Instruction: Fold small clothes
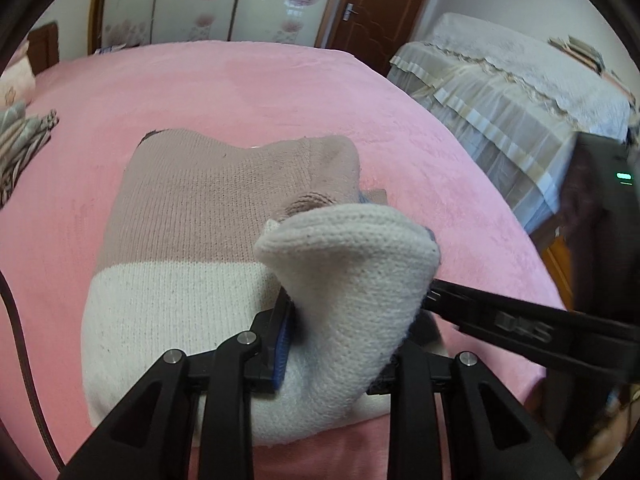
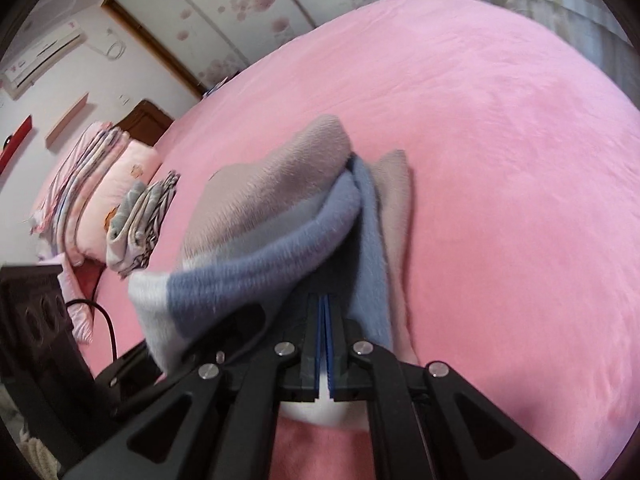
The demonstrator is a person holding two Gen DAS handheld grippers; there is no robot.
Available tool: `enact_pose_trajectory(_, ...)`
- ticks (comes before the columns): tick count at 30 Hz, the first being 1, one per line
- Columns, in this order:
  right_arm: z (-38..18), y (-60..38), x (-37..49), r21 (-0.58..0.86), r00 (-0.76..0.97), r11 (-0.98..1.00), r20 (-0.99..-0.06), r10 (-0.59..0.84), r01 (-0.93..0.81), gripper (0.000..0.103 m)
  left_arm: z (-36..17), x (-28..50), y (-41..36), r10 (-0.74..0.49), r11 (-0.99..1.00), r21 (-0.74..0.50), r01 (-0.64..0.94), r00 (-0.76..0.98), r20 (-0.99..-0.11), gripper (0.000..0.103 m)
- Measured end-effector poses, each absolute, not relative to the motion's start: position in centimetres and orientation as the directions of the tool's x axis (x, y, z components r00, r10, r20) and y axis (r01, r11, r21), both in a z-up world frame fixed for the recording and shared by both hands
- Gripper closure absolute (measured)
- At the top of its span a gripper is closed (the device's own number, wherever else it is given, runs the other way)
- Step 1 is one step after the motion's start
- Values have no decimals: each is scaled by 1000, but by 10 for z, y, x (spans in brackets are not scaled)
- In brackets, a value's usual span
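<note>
On the pink bedspread lies the knitted garment, banded in dusty rose, cream and blue, already doubled over itself. My left gripper pinches a raised cream fold between its pads; my right gripper is pressed together, its blue pads meeting with the blue band draped over its tip, though I cannot tell whether any cloth is nipped there. I judge this a mid-fold step: a lifted edge being carried across. Next I must lay that edge flat and aligned, then release without dragging it.
</note>
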State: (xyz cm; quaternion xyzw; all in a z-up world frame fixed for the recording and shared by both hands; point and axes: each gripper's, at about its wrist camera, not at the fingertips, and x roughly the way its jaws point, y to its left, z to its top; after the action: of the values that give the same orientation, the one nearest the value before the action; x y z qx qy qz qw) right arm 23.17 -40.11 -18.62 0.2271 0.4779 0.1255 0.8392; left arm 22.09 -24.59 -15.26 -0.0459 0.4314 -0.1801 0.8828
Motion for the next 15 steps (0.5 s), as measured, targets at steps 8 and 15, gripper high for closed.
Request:
enact_pose_trajectory(8,-214,-391,296,522,484,853,-743,461,-12,101,-146,217,-231,-398,917,-319,239,569,-719,80)
enact_pose_trajectory(15,-204,-411,322,500,579,863,-726,371,75,101,-155,216,-243,-391,920,-298,254,562,-729,72)
